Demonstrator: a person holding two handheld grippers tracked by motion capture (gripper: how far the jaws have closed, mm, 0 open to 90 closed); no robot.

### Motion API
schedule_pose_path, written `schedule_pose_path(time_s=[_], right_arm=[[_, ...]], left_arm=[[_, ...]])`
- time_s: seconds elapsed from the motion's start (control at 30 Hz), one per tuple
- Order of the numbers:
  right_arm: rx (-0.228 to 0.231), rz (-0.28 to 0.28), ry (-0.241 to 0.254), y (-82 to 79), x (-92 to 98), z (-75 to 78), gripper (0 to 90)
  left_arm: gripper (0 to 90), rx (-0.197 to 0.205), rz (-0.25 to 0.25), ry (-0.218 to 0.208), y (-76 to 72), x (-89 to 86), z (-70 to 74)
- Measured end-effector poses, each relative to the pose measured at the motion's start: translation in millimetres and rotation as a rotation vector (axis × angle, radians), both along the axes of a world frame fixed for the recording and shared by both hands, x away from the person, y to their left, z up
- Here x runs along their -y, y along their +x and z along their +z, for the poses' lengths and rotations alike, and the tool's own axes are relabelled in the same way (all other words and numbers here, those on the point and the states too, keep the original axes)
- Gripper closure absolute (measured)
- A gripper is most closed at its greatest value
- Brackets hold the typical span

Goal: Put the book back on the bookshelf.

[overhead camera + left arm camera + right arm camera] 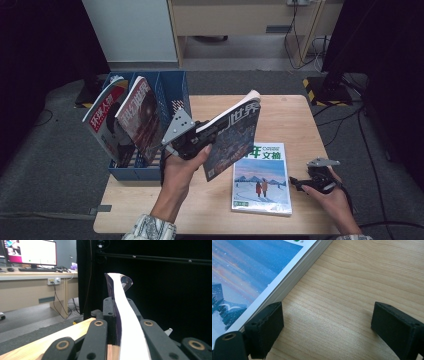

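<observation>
The left hand-held gripper (pixel 202 141) is clamped on a dark magazine (pixel 232 137), held tilted above the table (pixel 295 117) beside the blue file rack (pixel 170 92), probably for filing, while the right hand-held gripper (pixel 300 184) waits wide open and empty beside the flat blue-covered magazine (pixel 262 180).

Both grippers are black, and each carries a grey three-cornered plate drilled with small holes; the left gripper (pixel 200 142) has the larger-looking plate, the right gripper (pixel 300 184) a smaller one. In the gripper views the jaws are matte black blocks on linked arms with brass-coloured rings at the pivots. Patterned light-and-dark sleeves cover both wrists at the near edge.
</observation>
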State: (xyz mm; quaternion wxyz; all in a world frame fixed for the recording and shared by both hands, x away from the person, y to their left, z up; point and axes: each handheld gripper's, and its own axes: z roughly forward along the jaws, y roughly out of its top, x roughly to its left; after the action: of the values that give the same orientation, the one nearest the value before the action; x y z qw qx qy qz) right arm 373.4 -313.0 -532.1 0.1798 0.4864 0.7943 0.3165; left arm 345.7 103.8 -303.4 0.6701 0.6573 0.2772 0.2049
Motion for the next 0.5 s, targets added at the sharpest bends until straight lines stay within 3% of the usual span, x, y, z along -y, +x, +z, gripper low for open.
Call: schedule_pose_path(time_s=[0.33,0.5], right_arm=[[0.052,0.004,0.013,-2.3,-2.8,-5.9,6.5],[0.054,-0.002,0.014,-2.7,-3.2,-6.2,6.4]], left_arm=[[82.3,0.007,0.024,-0.019,-4.3,-18.6,6.8],[82.3,0.008,0.037,-0.027,-6.9,-27.3,11.0]])
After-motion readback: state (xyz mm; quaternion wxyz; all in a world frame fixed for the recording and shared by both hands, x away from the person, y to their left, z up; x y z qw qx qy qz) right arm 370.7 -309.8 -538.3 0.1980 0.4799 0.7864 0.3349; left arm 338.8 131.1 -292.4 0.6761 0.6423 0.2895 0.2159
